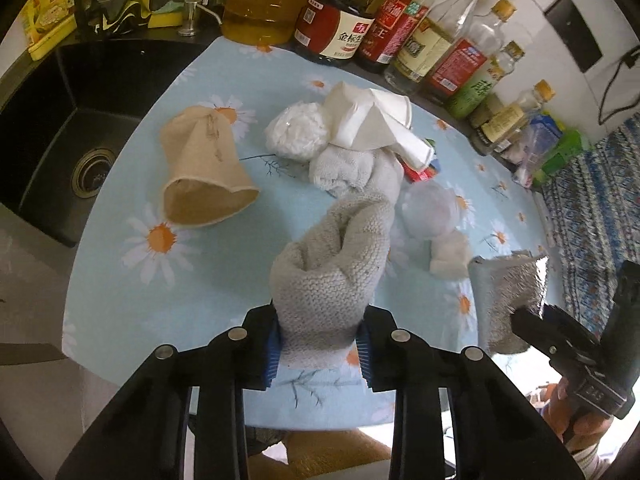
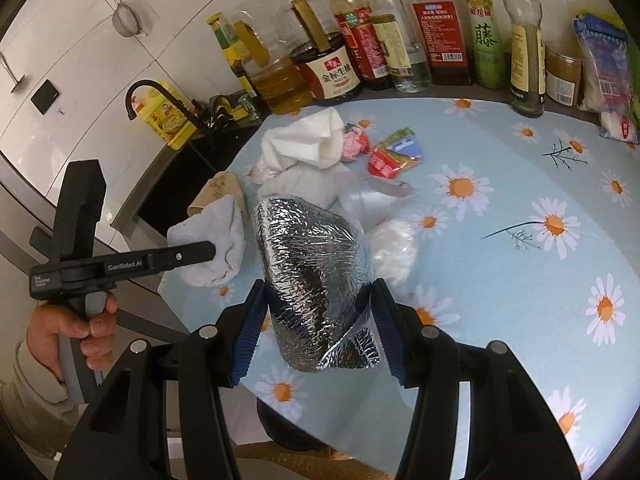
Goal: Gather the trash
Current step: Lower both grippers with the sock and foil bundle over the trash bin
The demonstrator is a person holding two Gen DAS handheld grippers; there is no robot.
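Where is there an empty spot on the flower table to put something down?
The cloth is bare to the right of the foil bag in the right gripper, out toward the edge. A smaller patch lies between the brown paper cup and the sink. The middle is crowded with tissues, towel and wrappers.

Bottles [image 2: 404, 36] wall the worktop's [image 2: 520, 280] far edge; trash pile [image 2: 320, 152] crowds the middle; the right side lies open.
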